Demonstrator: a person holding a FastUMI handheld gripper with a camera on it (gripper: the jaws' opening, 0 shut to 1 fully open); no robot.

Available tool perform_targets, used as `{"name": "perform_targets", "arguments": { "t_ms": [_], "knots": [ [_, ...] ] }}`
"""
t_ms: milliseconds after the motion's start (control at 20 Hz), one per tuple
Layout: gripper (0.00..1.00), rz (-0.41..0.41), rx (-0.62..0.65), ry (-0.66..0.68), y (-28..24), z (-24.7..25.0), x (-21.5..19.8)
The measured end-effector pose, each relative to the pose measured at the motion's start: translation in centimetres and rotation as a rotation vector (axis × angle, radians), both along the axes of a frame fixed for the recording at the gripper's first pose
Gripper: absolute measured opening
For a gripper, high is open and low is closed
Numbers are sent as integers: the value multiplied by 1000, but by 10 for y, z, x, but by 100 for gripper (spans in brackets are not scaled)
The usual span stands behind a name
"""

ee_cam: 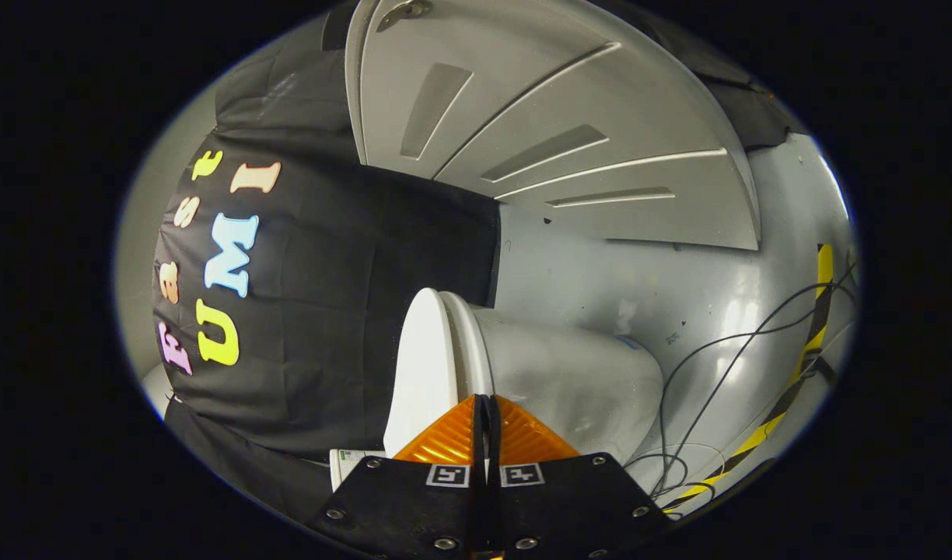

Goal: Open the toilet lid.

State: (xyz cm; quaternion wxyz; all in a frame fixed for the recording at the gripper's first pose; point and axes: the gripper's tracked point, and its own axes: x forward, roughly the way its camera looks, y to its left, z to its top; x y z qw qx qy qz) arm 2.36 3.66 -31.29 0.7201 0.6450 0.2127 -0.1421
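Gripper view: the gripper (488, 400) had its fingers pressed together, nothing between them, tips right at the toilet lid (421, 365). The lid lay closed against the seat of the toilet (569, 381). No legible writing there. Loose cables (705, 389) trailed across the floor (678, 288) beside striped tape (799, 373). A grey door (554, 132) stood beyond.

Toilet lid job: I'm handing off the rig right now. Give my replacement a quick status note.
Claw: fingers pressed together, holding nothing, tips right at the front edge of the toilet lid.
Toilet: just ahead of the claw, the view rolled sideways; lid looks down on the seat, the seam between them running from the tips.
Cables trail on the floor beside the bowl.
Done: approach to the lid edge.
Left: hook the lid's edge and swing it open.
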Motion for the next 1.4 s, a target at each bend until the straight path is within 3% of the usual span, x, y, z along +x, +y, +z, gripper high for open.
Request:
{"name": "perform_targets", "arguments": {
  "t_ms": [150,750,1400],
  "knots": [
    [0,39,-52,30,-3,9,0],
    [0,45,-101,3,-6,74,8],
    [0,119,-272,-153,14,192,21]
  ]
}}
